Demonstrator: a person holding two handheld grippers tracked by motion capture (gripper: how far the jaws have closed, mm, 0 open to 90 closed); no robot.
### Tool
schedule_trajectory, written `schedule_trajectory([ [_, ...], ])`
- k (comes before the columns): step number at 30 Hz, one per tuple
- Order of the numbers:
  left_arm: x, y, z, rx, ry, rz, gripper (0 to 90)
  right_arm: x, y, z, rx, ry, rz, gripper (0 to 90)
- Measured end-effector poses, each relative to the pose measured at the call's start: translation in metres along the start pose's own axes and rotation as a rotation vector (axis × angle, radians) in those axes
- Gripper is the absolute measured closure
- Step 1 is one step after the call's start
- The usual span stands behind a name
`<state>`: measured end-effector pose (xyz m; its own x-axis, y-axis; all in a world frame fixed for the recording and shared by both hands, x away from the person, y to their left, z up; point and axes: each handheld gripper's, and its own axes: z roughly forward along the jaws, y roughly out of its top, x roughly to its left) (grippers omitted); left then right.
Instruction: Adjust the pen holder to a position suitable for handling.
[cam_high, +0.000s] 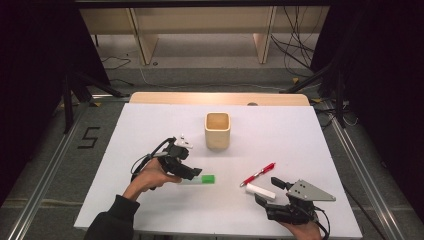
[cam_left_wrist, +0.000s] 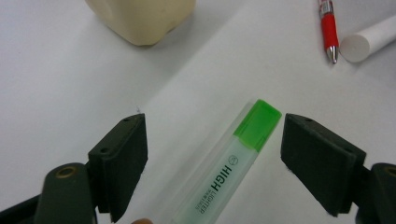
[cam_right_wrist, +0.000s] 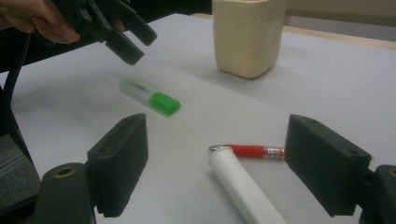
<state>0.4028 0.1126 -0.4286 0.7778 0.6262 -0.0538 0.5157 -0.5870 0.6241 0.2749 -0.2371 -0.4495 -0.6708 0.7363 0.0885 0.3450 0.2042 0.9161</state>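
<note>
- Green-capped highlighter (cam_left_wrist: 224, 163) lies flat on the white table (cam_high: 150, 200), near the person's side and well in front of the beige cup (cam_high: 217, 131); its clear barrel points back toward the left hand, its cap toward the middle of the table
- I judge it light and stiff, a smooth plastic body that could slide or roll under a careless squeeze; the flat-sided barrel just behind the cap looks the best place to take hold, across its width
- Left gripper (cam_high: 192, 172) hangs just above the highlighter with its jaws spread wide, one on each side of the cap end in the left gripper view; it holds nothing, and I cannot tell for certain whether a jaw brushes the pen
- Right gripper (cam_high: 267, 192) is also wide open and empty, low over the table with the white tube (cam_right_wrist: 243, 186) lying between its jaws, not pinched
- Red pen (cam_high: 257, 174) lies just beyond the tube, its tip close to the tube's end
- Closing the left jaws squarely should lift the highlighter without trouble, I reckon
</note>
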Motion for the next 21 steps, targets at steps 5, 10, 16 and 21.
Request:
schedule_trajectory([
  [5, -0.005, -0.002, 0.003, 0.033, -0.004, 0.023, 22.5, 0.001, 0.0, 0.0, 0.002, 0.003, -0.005, 22.5],
  [10, -0.008, -0.002, 0.005, 0.063, -0.021, 0.049, 22.1, 0.002, 0.0, -0.001, 0.002, 0.004, -0.009, 22.6],
  [16, -0.012, -0.002, 0.011, 0.109, -0.019, 0.089, 22.1, 0.002, 0.0, 0.0, 0.005, 0.006, -0.011, 22.5],
  [21, -0.015, -0.002, 0.018, 0.15, -0.029, 0.121, 22.4, 0.002, -0.001, 0.001, 0.01, 0.005, -0.012, 22.5],
])
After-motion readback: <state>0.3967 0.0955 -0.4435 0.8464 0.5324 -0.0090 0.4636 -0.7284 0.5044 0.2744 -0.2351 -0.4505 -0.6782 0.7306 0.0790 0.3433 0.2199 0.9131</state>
